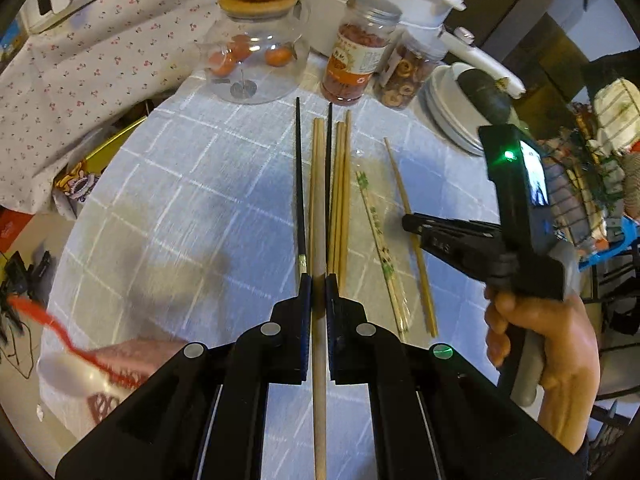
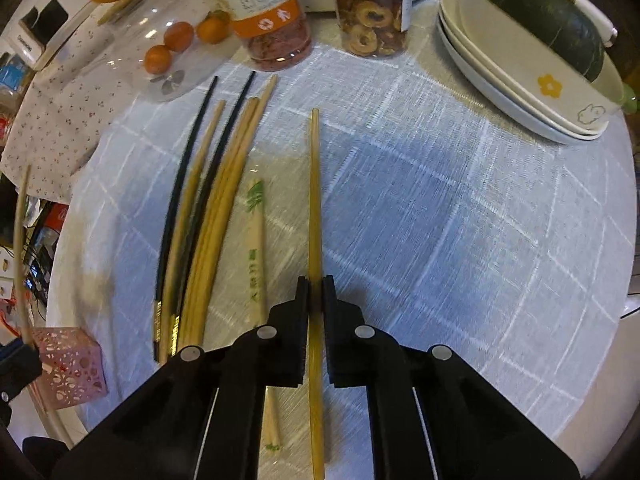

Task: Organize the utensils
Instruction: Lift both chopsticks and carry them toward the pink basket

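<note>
My left gripper (image 1: 319, 280) is shut on a light wooden chopstick (image 1: 318, 208) that runs forward between the fingers, above the table. My right gripper (image 2: 316, 282) is shut on a yellowish bamboo chopstick (image 2: 315, 184); it also shows in the left wrist view (image 1: 412, 216). Several chopsticks lie side by side on the white checked tablecloth: two black ones (image 2: 176, 196) and a bundle of wooden ones (image 2: 222, 204). A paper-wrapped pair (image 2: 256, 256) lies beside them. A pink perforated holder (image 2: 70, 364) stands at the table's left edge, also blurred in the left wrist view (image 1: 120, 364).
At the back stand a glass jar (image 1: 256, 60) with an orange on its lid, two snack jars (image 1: 360, 52), and stacked white dishes (image 2: 520, 76) holding a dark green squash. A white spoon (image 1: 64, 372) and a red-handled utensil (image 1: 60, 328) sit in the holder. A floral cloth lies left.
</note>
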